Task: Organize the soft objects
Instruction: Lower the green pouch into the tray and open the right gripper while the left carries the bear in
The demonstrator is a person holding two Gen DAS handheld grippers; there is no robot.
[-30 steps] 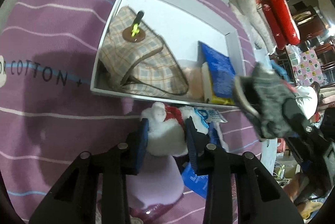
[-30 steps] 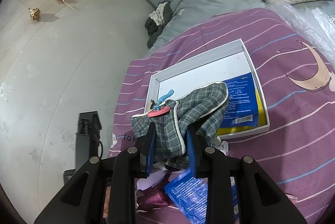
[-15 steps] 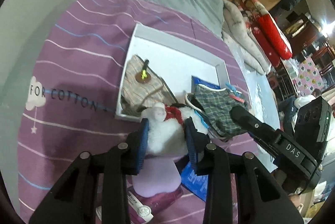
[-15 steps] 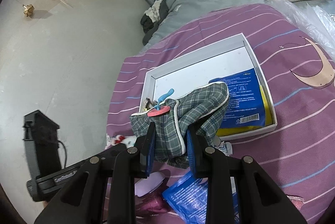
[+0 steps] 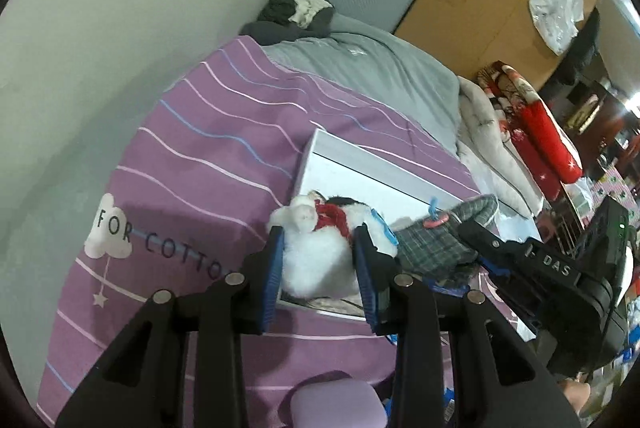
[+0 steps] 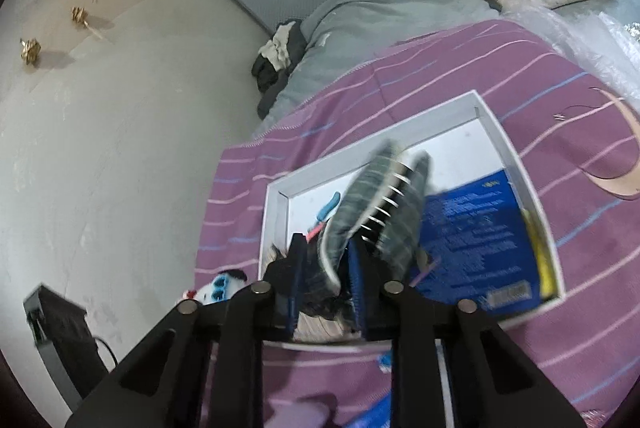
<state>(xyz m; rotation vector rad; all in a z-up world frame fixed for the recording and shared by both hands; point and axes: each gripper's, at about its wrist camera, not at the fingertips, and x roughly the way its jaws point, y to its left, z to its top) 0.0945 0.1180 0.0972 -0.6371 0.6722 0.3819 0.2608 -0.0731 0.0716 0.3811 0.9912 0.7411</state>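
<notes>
The white box [image 6: 516, 164] lies on the purple striped bed cover [image 5: 208, 156], and both hands are bringing soft things to it. The left gripper [image 5: 320, 264] has its jaws pinching the white plush toy [image 5: 316, 260], held just over the box's near edge. The right gripper [image 6: 326, 280] has just been closing its jaws, which pinch a fold of the green plaid pouch [image 6: 380, 208]; the pouch hangs over the box's middle, beside the blue packet [image 6: 476, 224] lying inside. To do this step well, I would set the pouch down flat on the bare floor of the box first, clear of the packet, then lower the toy into the near corner before letting go, so nothing spills over the rim.
</notes>
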